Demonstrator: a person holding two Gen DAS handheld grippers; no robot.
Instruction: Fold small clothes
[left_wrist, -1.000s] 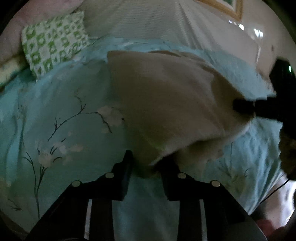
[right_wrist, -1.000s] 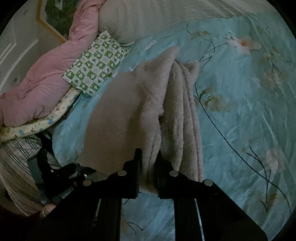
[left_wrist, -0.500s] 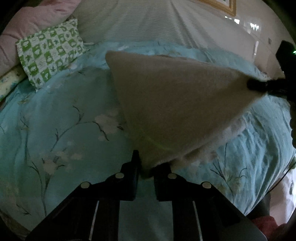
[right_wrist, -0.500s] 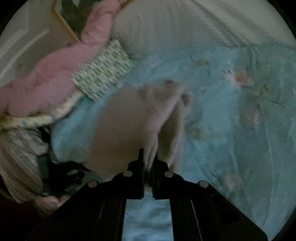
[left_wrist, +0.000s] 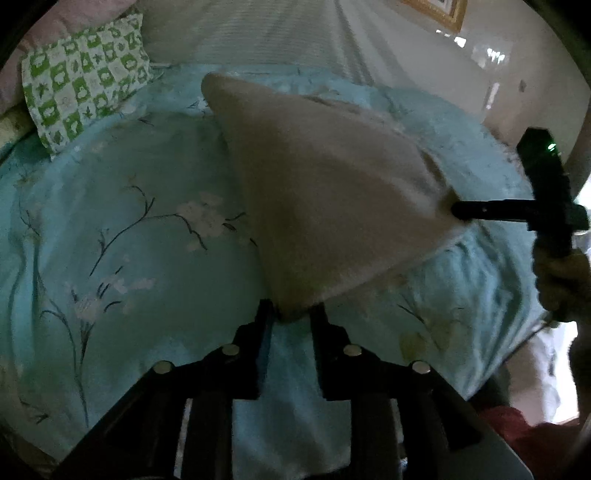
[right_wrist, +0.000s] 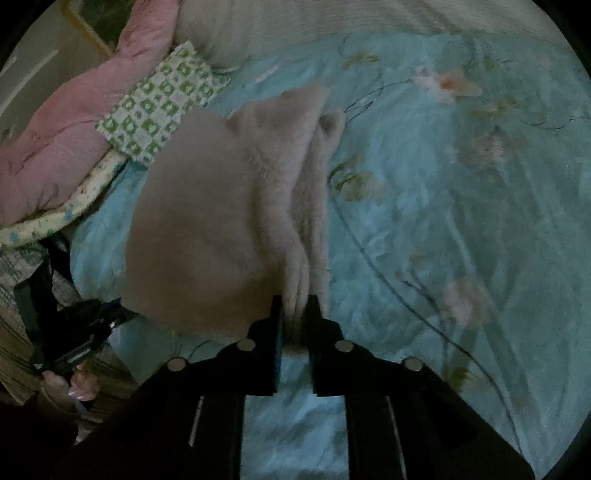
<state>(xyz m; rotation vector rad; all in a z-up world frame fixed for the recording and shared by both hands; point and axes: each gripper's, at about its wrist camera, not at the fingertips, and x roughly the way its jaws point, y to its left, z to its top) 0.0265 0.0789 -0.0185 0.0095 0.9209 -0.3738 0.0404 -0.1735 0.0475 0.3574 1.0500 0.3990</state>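
Observation:
A beige fleecy garment (left_wrist: 325, 206) is held stretched above the turquoise flowered bedspread (left_wrist: 129, 258). My left gripper (left_wrist: 292, 314) is shut on its near corner. My right gripper (right_wrist: 295, 306) is shut on another bunched edge of the garment (right_wrist: 229, 221); it also shows in the left wrist view (left_wrist: 458, 211), pinching the garment's right corner. The garment's far end rests on the bed. The left gripper shows dimly at the left of the right wrist view (right_wrist: 110, 314).
A green and white checked pillow (left_wrist: 85, 70) lies at the head of the bed, next to a pink quilt (right_wrist: 66, 122). A pale striped headboard cushion (left_wrist: 258, 33) stands behind. The bed edge drops off at right (left_wrist: 517, 350).
Both grippers have kept hold of the garment and lifted and pulled it taut. The right gripper has swung out to the right, then dropped a little.

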